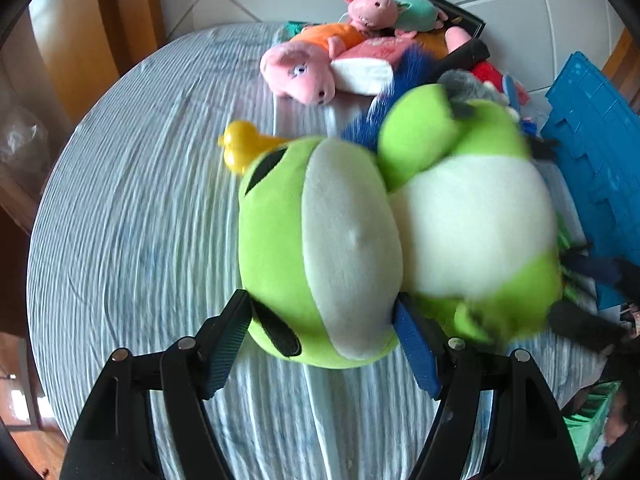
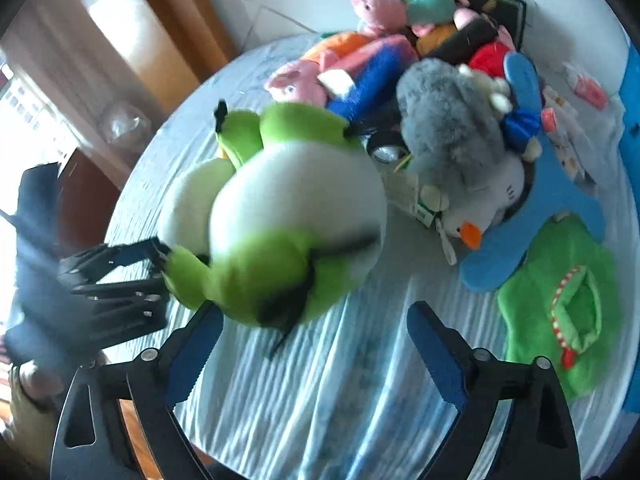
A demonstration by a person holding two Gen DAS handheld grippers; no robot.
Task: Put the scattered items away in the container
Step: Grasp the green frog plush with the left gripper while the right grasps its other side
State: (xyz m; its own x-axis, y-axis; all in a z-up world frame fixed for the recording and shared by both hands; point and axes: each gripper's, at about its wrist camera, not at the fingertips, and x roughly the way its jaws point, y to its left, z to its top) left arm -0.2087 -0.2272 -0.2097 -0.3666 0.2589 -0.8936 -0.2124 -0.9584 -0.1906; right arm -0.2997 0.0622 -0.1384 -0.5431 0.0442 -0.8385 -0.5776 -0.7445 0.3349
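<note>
A green and white plush toy [image 1: 328, 248] fills the left wrist view, and my left gripper [image 1: 324, 344] is shut on its near lobe. The same plush [image 2: 280, 216] shows in the right wrist view, held above the bed with my left gripper [image 2: 160, 264] at its left side. My right gripper [image 2: 316, 352] is open and empty just below and right of the plush. A blue crate [image 1: 596, 168] stands at the right edge. A black box [image 2: 508, 8] at the back holds several plush toys.
Pink pig plushes [image 1: 300, 72], a yellow toy [image 1: 240, 144], a grey penguin plush [image 2: 460, 148], a blue flat plush [image 2: 552, 208] and a green plush [image 2: 560, 292] lie on the striped bedsheet [image 1: 140, 220]. Wooden furniture [image 1: 80, 32] stands left.
</note>
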